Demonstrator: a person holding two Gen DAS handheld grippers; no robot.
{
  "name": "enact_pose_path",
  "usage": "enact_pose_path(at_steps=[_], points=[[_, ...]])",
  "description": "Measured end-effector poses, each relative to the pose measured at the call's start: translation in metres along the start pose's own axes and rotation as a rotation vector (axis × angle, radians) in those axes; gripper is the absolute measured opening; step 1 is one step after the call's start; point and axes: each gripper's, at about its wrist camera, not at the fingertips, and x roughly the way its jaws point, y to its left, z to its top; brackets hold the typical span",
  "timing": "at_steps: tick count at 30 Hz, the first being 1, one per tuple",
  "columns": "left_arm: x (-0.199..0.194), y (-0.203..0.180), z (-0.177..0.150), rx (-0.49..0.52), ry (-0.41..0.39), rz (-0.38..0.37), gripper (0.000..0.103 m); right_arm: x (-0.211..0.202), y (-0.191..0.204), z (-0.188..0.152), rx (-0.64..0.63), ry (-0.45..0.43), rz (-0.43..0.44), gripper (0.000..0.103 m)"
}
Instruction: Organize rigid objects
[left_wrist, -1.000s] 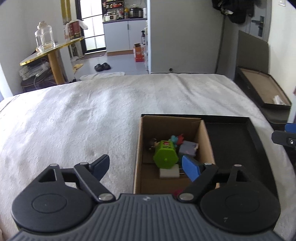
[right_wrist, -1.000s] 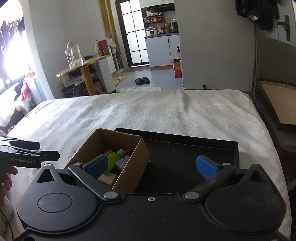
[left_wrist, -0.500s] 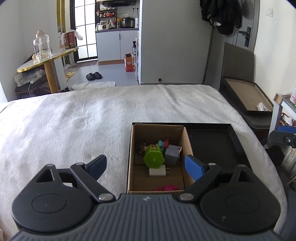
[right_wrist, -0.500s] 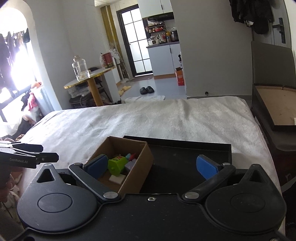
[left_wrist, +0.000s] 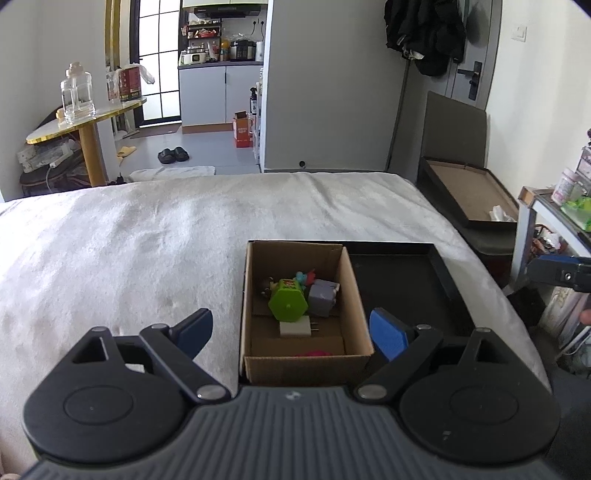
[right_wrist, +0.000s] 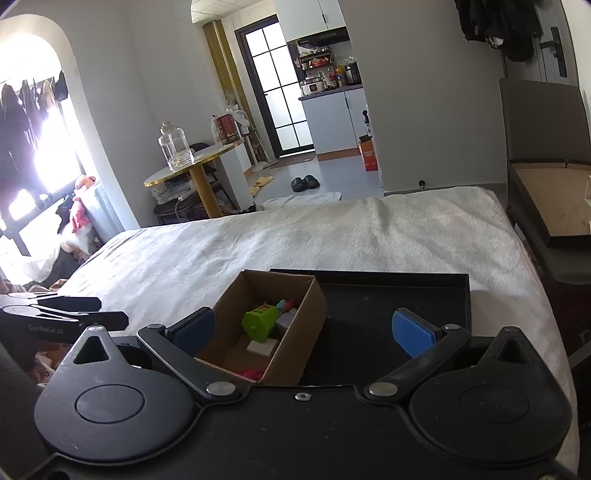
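Observation:
An open cardboard box (left_wrist: 255, 295) stands in the left part of a black tray (left_wrist: 439, 273) on the bed. Inside lie a green hexagonal container (left_wrist: 288, 304), a grey cube (left_wrist: 323, 297), a white plug adapter (left_wrist: 295, 328), small toy figures and something pink at the near wall. My left gripper (left_wrist: 291, 332) hovers open above the box's near end, its jaws empty. My right gripper (right_wrist: 301, 332) is also open and empty, over the tray (right_wrist: 388, 295) beside the box (right_wrist: 295, 332). The left gripper (right_wrist: 55, 317) shows at the right wrist view's left edge.
A white blanket (left_wrist: 147, 236) covers the bed around the tray. A dark open case (left_wrist: 469, 192) sits past the bed's right side, and a cluttered shelf (left_wrist: 569, 206) is at far right. A round table with a glass jar (left_wrist: 75, 94) stands at back left.
Both grippers have drawn back and risen, so the box and tray look smaller and farther in both views. Both stay open and empty.

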Motion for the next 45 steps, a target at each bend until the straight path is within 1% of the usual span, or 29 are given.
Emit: enact_pose_path(at_steps=[4,8,17,24,36,45], points=[[-0.003,0.001,-0.003,-0.008,-0.004,-0.024,0.091,-0.004,0.005,-0.004,0.003,0.004,0.014,0.103],[-0.006,0.0,-0.005,-0.004,-0.013,-0.038,0.091,-0.012,0.007,-0.005,0.032,-0.004,0.055,0.103],[-0.01,-0.002,-0.008,-0.012,-0.021,-0.063,0.091,-0.019,0.019,-0.006,0.018,-0.013,0.063,0.103],[-0.011,-0.004,-0.013,-0.015,-0.024,-0.074,0.091,-0.019,0.027,-0.013,0.014,0.005,0.073,0.103],[-0.008,-0.009,-0.023,-0.008,0.0,-0.093,0.091,-0.016,0.031,-0.028,0.033,0.046,0.073,0.103],[-0.01,-0.01,-0.027,-0.014,0.001,-0.086,0.091,-0.018,0.033,-0.038,0.053,0.071,0.072,0.103]])
